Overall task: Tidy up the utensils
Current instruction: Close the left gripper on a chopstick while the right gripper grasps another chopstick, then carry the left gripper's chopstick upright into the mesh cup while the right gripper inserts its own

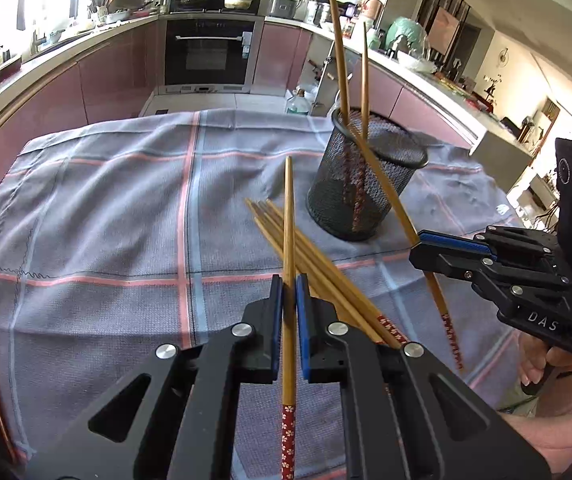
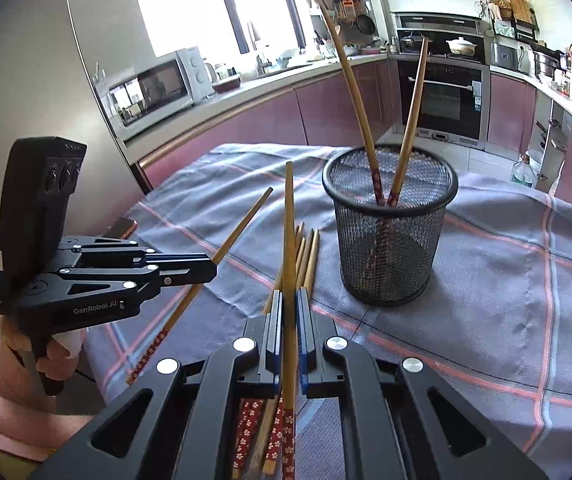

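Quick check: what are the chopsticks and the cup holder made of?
Chopsticks: likely bamboo or wood, matte tan shafts with visible grain, red floral-patterned ends. Cup holder: looks like black metal mesh, see-through weave with a solid rolled rim.

Daylight, bright. Window [image 2: 213,4] blown out at 11 o'clock in right view, 10 o'clock in left. Soft shadows on the cloth [image 1: 105,208] near 6. Heavy fisheye bending, dark vignette corners. Centre sharp, edges soft.
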{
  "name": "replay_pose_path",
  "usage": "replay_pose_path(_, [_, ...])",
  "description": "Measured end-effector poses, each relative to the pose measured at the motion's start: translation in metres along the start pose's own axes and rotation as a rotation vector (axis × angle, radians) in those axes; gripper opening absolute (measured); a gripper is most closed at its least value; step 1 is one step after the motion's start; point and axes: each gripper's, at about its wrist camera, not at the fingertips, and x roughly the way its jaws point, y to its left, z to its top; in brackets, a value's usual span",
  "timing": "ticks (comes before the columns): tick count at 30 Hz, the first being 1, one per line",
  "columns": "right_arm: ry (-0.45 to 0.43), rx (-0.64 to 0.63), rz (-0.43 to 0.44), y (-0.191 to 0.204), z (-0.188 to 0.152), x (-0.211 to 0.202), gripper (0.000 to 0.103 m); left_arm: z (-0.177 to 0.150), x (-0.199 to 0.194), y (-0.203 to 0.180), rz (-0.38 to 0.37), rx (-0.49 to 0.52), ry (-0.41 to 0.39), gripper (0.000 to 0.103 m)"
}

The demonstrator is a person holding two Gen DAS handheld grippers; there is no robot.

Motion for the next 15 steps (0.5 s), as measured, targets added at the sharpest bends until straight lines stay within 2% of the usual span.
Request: replay_pose_path(15, [-0.151,-0.004,0.016,0.0,0.021,-0.041,0.005,0.015,-0.055,-0.01,-0.082,0.023,-0.11,0.008])
